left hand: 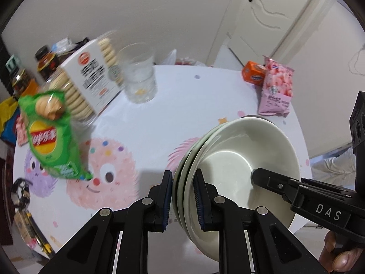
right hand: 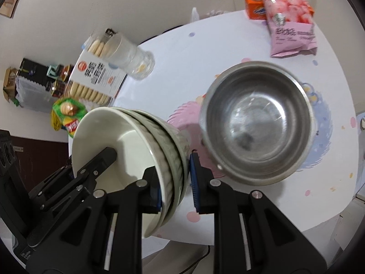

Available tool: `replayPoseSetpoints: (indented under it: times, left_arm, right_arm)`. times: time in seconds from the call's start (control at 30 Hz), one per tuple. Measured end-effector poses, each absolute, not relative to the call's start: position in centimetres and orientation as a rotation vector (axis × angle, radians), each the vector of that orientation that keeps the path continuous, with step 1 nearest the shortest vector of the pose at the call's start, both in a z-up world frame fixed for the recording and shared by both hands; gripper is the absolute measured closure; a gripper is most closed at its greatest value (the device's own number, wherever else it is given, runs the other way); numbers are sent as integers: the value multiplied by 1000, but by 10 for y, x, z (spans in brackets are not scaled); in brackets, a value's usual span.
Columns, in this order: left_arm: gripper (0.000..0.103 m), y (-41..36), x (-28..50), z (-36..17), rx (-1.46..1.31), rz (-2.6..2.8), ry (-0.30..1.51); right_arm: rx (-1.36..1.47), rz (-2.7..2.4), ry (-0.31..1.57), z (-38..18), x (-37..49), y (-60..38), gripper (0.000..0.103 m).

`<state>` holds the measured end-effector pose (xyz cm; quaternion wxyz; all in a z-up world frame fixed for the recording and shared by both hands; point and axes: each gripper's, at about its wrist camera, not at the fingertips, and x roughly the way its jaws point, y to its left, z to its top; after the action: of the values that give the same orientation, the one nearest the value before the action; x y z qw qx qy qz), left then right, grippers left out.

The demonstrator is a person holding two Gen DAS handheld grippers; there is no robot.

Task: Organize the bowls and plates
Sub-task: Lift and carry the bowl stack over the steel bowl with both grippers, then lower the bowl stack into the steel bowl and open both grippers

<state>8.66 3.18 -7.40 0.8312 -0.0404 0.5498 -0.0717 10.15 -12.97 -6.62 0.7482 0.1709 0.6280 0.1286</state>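
We grip the stack of white ceramic bowls by opposite rims, left gripper and right gripper fingers clamped, above the bench.

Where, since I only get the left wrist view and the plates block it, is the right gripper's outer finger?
Observer: Under the stack of plates. The right gripper clamps the stack's rim, with its outer blue pad against the underside.
Operator: Is anything beyond the stack?
Observer: Yes, a stainless steel bowl sits close beside the stack's right edge in the right wrist view.
Operator: Is anything in it?
Observer: It looks empty, though that picture is blurred.
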Motion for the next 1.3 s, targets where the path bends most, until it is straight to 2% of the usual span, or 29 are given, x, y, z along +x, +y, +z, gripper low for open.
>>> replayPoseSetpoints:
  times: [0.5, 1.3]
  left_arm:
    - [85, -56, 124, -74, -6, -279, 1180]
    - [85, -100, 142, -145, -3, -250, 1283]
  right_arm:
    - [430, 153, 1338, -59, 121, -214, 80]
    - [423, 126, 1450, -126, 139, -255, 82]
